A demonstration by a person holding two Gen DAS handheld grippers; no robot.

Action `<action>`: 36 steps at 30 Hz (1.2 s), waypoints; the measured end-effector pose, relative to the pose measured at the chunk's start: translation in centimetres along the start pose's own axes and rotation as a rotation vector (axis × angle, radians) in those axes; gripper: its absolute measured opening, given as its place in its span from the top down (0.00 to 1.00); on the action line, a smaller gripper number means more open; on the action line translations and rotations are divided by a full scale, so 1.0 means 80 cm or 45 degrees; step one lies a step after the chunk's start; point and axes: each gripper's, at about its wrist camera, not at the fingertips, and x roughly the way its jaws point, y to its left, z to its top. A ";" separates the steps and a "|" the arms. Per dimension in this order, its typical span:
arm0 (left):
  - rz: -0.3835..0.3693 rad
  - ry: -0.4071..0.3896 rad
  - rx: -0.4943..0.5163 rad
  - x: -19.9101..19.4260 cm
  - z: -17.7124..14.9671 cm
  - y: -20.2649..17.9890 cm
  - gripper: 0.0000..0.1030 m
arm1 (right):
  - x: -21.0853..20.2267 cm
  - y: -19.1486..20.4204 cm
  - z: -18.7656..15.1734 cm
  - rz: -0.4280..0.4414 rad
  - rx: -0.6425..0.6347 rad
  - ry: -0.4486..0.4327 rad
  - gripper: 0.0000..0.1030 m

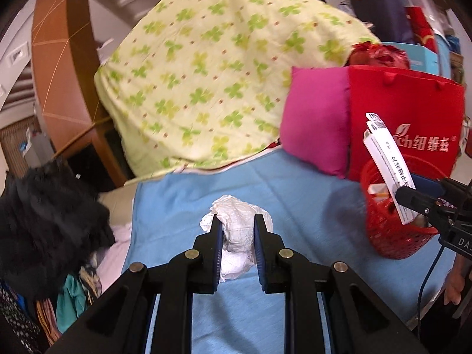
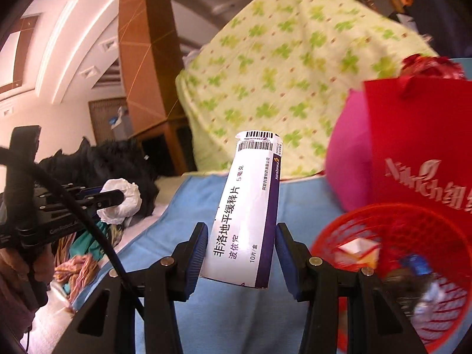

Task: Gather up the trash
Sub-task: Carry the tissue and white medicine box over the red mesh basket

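Trash in both tongs, red mesh basket (image 2: 398, 268) at lower right.
Left tongs (image 1: 236, 221) pinch a soft, light crumpled tissue (image 1: 236, 224); right tongs (image 2: 239, 236) clamp a light, crushable medicine box (image 2: 247, 215) across its lower sides.

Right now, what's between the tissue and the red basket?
Only bare blue sheet lies between the tissue and the red basket, seen in the left wrist view.

On white medicine box (image 2: 246, 212): "非洛地平缓释片", "波依定", "5毫克", "10片/盒", with "AstraZeneca" along its purple edge and barcodes at the top end; smaller print too fine to read. On red paper bag (image 1: 413, 112): white lettering ending "ch纽维兹" beside a leaf logo. On body of right gripper (image 1: 413, 196): letters "DA", cut off at frame edge.
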 end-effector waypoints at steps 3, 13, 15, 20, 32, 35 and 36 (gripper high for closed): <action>0.009 -0.023 0.044 -0.005 0.012 -0.026 0.80 | -0.016 -0.019 0.003 -0.020 0.027 -0.038 0.52; -0.020 -0.054 0.134 -0.008 0.040 -0.086 0.80 | -0.045 -0.075 0.009 -0.071 0.083 -0.108 0.52; -0.027 -0.062 0.146 -0.012 0.043 -0.097 0.80 | -0.048 -0.083 0.011 -0.076 0.092 -0.119 0.52; -0.027 -0.079 0.171 -0.017 0.051 -0.114 0.80 | -0.058 -0.095 0.011 -0.090 0.117 -0.144 0.52; -0.032 -0.092 0.205 -0.024 0.054 -0.130 0.80 | -0.066 -0.104 0.013 -0.090 0.146 -0.170 0.52; -0.035 -0.093 0.212 -0.024 0.055 -0.134 0.80 | -0.067 -0.105 0.013 -0.097 0.145 -0.175 0.52; -0.038 -0.092 0.214 -0.024 0.055 -0.135 0.80 | -0.068 -0.104 0.013 -0.097 0.148 -0.178 0.52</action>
